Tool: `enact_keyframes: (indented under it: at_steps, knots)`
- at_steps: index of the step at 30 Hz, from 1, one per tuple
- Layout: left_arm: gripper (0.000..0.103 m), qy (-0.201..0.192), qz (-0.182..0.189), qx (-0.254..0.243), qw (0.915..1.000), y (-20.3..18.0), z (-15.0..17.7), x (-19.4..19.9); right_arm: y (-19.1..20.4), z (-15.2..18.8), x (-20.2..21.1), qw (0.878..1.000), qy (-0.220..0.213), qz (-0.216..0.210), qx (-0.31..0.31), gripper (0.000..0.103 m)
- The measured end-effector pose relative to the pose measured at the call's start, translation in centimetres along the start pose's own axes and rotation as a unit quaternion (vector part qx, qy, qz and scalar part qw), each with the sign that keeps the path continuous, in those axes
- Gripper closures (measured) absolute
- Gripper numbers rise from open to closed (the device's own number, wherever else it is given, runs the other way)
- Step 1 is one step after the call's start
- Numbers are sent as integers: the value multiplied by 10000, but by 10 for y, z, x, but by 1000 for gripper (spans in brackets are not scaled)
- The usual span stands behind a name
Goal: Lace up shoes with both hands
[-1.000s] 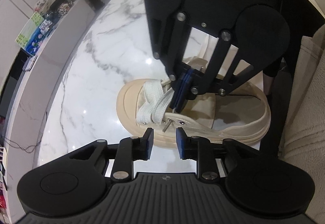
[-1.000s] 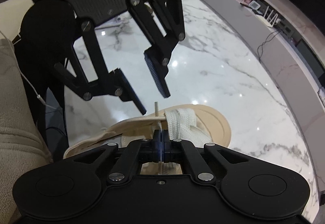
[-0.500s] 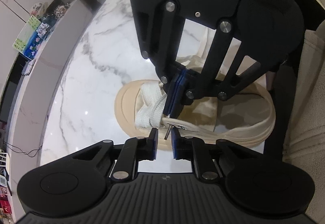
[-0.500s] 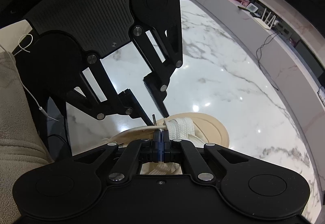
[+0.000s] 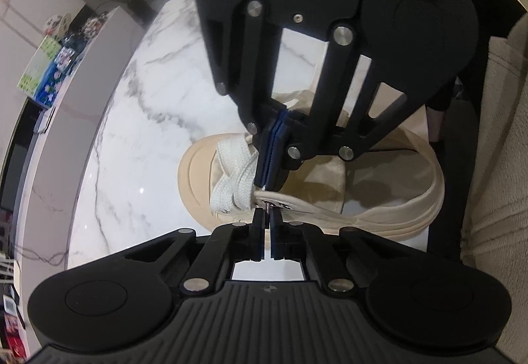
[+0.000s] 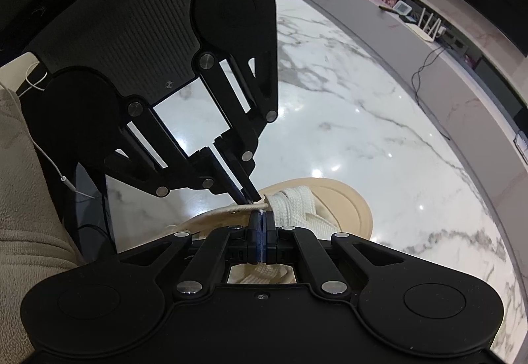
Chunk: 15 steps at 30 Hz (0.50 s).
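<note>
The cream sneaker [image 5: 330,185] lies on the marble table [image 5: 138,119]. The left gripper [image 5: 267,218] pinches the lace's aglet [image 5: 266,206], mostly hidden between its pads. The right gripper [image 6: 261,232] is pressed together on the white lace [image 6: 290,202], its own body hiding the lace below.

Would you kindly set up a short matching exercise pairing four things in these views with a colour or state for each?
Things:
1. shoe
2. lace
3. tabletop
4. left gripper

Descriptions:
A. white, woven, crossed over the toe end
B. shut on the lace tip
C. beige, lying on the table
D. white marble with grey veins

Pairs: 1-C, 2-A, 3-D, 4-B
</note>
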<state>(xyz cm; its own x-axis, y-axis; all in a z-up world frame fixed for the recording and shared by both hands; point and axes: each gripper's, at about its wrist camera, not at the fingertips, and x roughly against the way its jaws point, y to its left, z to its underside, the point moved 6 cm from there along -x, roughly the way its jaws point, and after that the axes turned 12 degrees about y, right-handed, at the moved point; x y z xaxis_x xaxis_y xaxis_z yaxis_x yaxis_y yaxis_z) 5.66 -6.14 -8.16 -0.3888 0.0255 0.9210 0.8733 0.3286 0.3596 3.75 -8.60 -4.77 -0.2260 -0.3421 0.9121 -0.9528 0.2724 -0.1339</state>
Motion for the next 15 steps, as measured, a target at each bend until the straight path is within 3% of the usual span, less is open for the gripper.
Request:
enact_keyframes:
  at_steps: [8,15]
  knots:
    - [101,94,-91,310,9994,8,9,7,-1,7,14,9994,-66,134,-313,101]
    - [101,432,-409,781,9952,26,40,18,4,29,30,9973,-21,259,-683,94]
